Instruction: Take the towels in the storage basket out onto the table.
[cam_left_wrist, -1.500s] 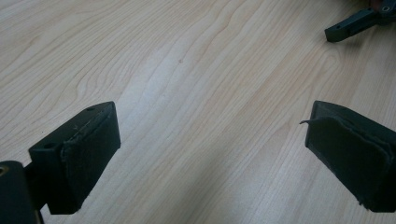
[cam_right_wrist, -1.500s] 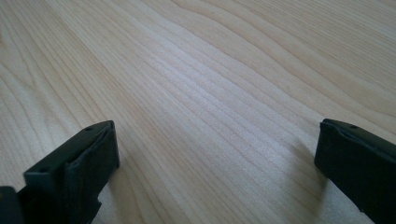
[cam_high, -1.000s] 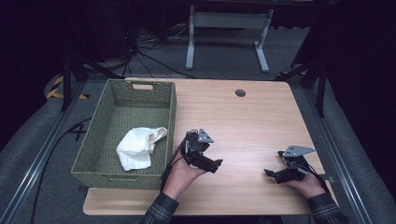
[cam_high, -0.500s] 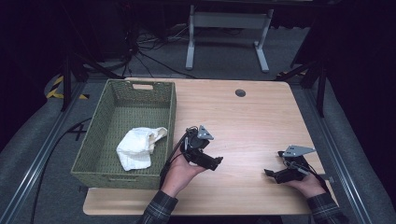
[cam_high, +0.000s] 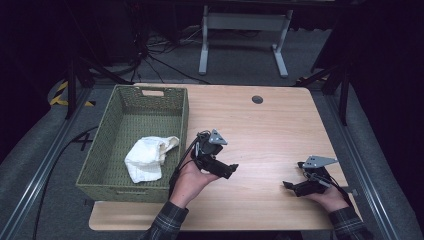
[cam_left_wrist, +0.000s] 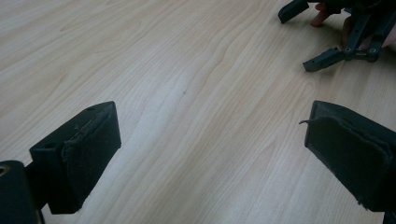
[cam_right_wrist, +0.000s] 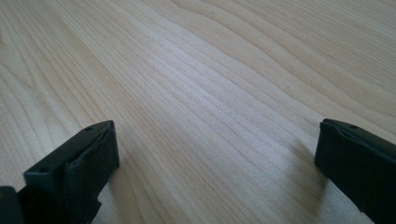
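Holding both grippers empty over the table, I am looking at what could go wrong from here. My left black two-jaw gripper (cam_high: 216, 162) is hovering just beside the right wall of the green woven rectangular basket (cam_high: 183, 117), its jaws spread wide with nothing between them; in the left gripper view its black padded fingertips (cam_left_wrist: 88, 144) are framing bare wood. My right black two-jaw gripper (cam_high: 300, 186) is resting low near the near right corner of the pale wooden table (cam_high: 260, 130), jaws likewise released and empty, its pads (cam_right_wrist: 88, 149) framing bare grain.

The crumpled white cloth (cam_high: 147, 156) is lying inside the basket, in its near half, close to the right wall, one fold trailing toward that wall.

I am judging the cloth to be the thing nearest my left gripper, and the basket wall is standing between them. Reaching sideways, I could be knocking the rim and shoving the light basket. Coming down too shallow, I could be pinching one loose fold, letting the rest drag. The trailing cable could also be catching on the rim.
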